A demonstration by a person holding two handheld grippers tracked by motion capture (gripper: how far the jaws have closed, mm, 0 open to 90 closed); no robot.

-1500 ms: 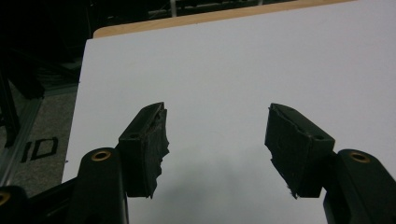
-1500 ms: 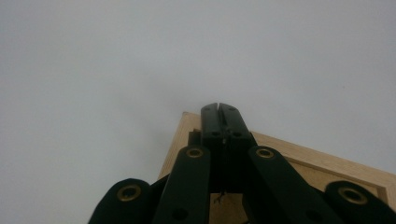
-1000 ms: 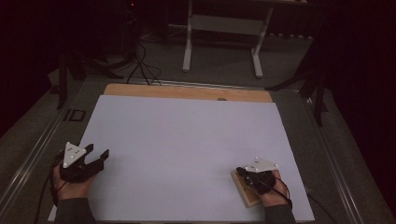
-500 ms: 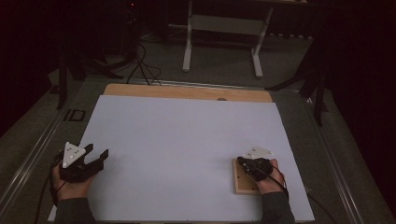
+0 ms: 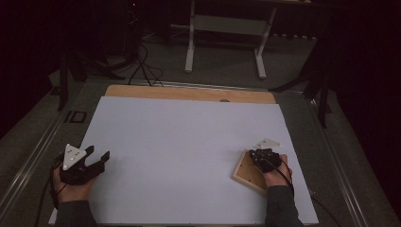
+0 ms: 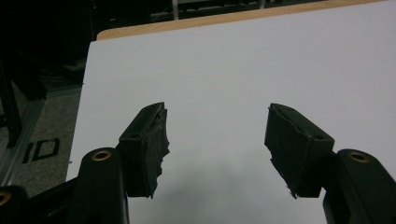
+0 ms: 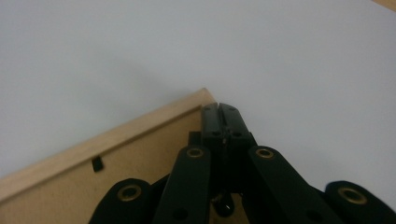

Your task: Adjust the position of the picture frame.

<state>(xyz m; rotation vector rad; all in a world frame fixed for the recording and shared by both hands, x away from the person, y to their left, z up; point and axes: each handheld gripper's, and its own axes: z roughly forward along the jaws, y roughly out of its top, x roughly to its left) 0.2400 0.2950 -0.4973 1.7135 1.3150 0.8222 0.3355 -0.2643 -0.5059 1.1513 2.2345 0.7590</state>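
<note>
A flat wooden picture frame [image 5: 245,174], back side up, lies turned at an angle on the white sheet [image 5: 189,142] at the front right. My right gripper [image 5: 259,155] rests over its far corner with the jaws pressed together. In the right gripper view the shut gripper [image 7: 220,108] points at the frame [image 7: 116,154] corner, and nothing shows between the jaws. A small black clip [image 7: 97,163] sits on the frame's back. My left gripper [image 5: 97,158] lies at the front left edge of the sheet. In its own view this gripper [image 6: 215,140] stands wide open over bare sheet.
The white sheet covers a wooden tabletop whose bare strip [image 5: 189,93] shows along the far edge. Grey floor, metal rails [image 5: 33,156] and table legs [image 5: 191,42] lie beyond. Cables trail from both grippers toward the person.
My right hand has moved away from the person across the sheet. The wooden frame has shifted and turned with it. The left hand has stayed in place.
</note>
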